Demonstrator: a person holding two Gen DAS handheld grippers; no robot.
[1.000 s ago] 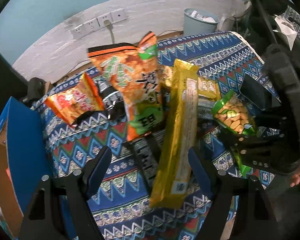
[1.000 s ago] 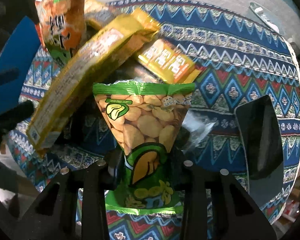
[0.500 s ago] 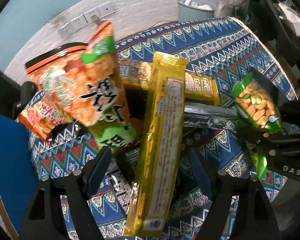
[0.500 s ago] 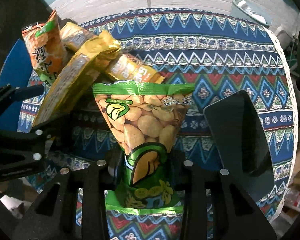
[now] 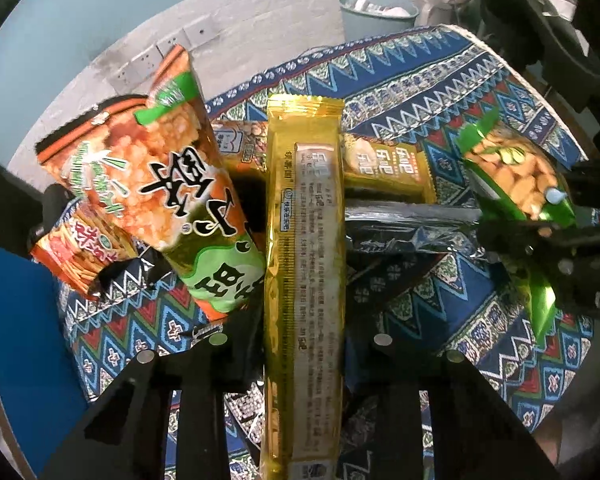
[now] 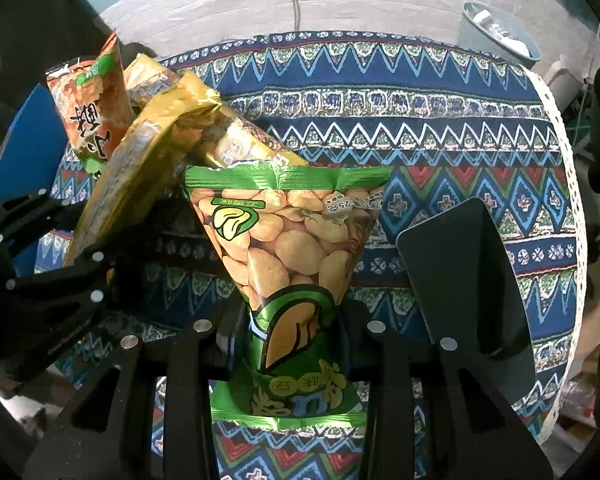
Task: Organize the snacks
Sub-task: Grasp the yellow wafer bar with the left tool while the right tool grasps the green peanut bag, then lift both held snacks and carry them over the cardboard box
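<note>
A long gold snack packet (image 5: 304,220) stands upright between the fingers of my left gripper (image 5: 300,340). The jaws are closing and the pads press on both of its sides. My right gripper (image 6: 291,320) is shut on the lower half of a green bag of broad beans (image 6: 283,232), held above the patterned tablecloth (image 6: 420,120). In the left wrist view that green bag (image 5: 516,176) hangs at the right edge. An orange-and-green cracker bag (image 5: 151,184) leans left of the gold packet.
A small orange snack bag (image 5: 79,252), short gold packets (image 5: 384,164) and a silvery wrapper (image 5: 400,220) lie in the pile. A blue box (image 5: 19,340) stands at the left. A black flat slab (image 6: 460,272) rests on the right. A grey bin (image 5: 376,8) is behind the table.
My left jaws have gone from wide apart to pressing on the gold packet, after sinking closer over the pile. My right gripper has risen a little with the green bag.
</note>
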